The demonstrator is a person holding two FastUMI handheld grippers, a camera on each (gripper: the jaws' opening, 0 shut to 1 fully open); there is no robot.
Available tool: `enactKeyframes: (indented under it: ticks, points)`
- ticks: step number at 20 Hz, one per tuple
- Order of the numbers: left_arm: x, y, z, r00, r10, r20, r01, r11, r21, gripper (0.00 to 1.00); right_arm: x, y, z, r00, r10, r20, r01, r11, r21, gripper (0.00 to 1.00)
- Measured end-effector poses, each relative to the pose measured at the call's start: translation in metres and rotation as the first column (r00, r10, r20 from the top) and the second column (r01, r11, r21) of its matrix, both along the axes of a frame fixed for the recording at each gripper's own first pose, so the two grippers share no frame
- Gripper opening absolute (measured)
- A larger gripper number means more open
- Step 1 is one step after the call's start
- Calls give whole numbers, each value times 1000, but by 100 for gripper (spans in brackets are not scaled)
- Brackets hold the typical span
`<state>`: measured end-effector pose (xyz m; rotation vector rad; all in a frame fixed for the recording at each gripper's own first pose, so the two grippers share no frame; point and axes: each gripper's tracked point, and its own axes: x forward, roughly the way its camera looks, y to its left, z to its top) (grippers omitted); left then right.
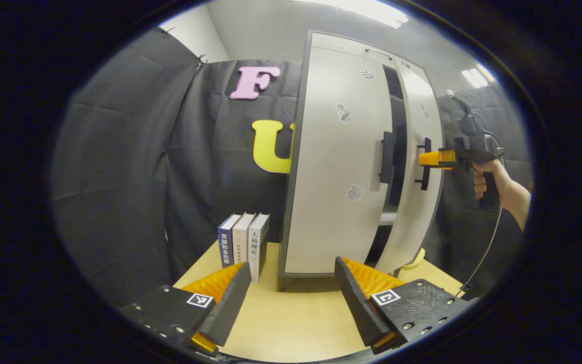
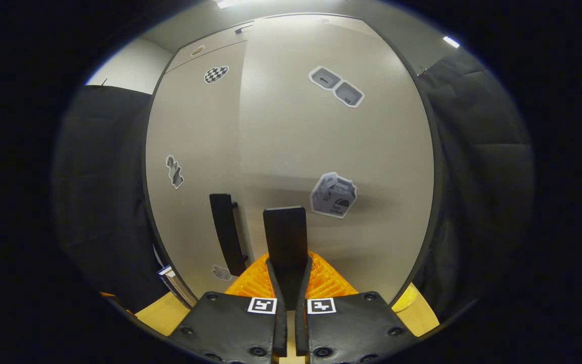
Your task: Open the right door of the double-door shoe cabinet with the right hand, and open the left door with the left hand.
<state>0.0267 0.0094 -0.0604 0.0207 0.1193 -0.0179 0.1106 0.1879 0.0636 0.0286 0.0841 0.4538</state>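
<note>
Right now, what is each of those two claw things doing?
Left gripper: open, holding nothing, back from the cabinet.
Right gripper: shut on the right door handle.

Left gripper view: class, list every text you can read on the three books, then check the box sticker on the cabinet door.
"人格理论": white book, spine.
"贪婪的多巴胺": blue book, spine.
Middle book: too small to read.
Box sticker: print too blurred to read.

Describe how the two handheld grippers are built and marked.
The left gripper has black textured plates studded with screws, each bearing a square black-and-white tag, with ribbed orange parts behind its fingers. The right gripper matches; in the left gripper view it has a black pistol handle and a thin trailing cable.
</note>
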Motion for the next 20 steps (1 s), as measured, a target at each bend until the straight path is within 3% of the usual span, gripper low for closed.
enactKeyframes:
  ticks: [9,12,16,20]
  points:
    - [-33,-69,26,983,177,38,-175,982,-67,99,-15,-13,-1,980,197,29,-197,980,-14,8]
    - [-48,-85,31,969,244,50,-241,969,-58,97,-25,-22,-2,959,281,26,-281,960,-14,8]
    - [-70,-125,35,953,293,80,-281,950,-140,99,-35,-38,-2,928,371,35,-371,929,-11,8]
    - [-97,-151,24,933,351,85,-343,935,-95,99,-40,-55,-1,890,455,42,-455,890,7,8]
